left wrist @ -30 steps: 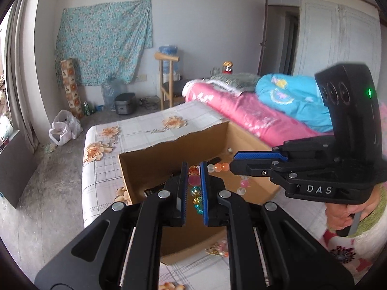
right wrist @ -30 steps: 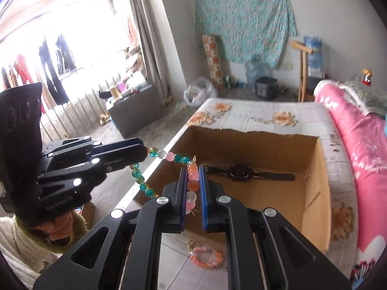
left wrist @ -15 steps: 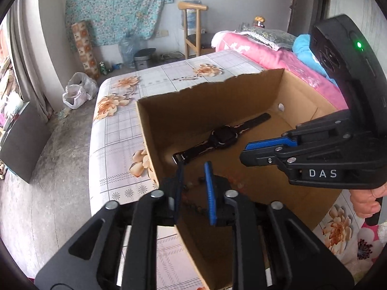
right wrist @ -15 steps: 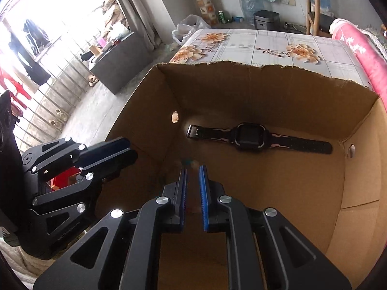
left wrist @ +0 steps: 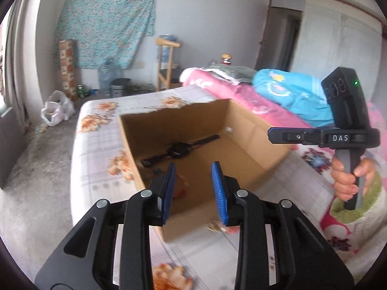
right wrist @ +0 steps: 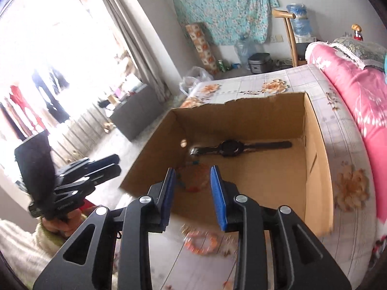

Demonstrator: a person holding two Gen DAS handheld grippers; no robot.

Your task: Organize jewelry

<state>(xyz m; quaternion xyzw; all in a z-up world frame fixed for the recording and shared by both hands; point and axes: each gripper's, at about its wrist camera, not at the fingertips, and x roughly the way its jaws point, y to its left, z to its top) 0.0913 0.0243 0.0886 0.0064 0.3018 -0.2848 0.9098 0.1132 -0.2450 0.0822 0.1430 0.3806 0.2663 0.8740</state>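
Home bedroom: quilted bed [left wrist: 225,91], curtained window [right wrist: 72,55]

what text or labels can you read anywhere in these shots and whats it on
"DAS": white letters on the side of the right gripper, seen from the left wrist.
Small white print on the side of the left gripper, seen from the right wrist: too blurred to read.
Nothing else legible.

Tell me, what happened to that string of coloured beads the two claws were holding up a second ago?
Both let go of it. The bead necklace now lies inside the cardboard box, near the watch. The left gripper and right gripper are opening with nothing between their jaws, and both have drawn back from the box. The watch and the bracelet outside the box stayed put.
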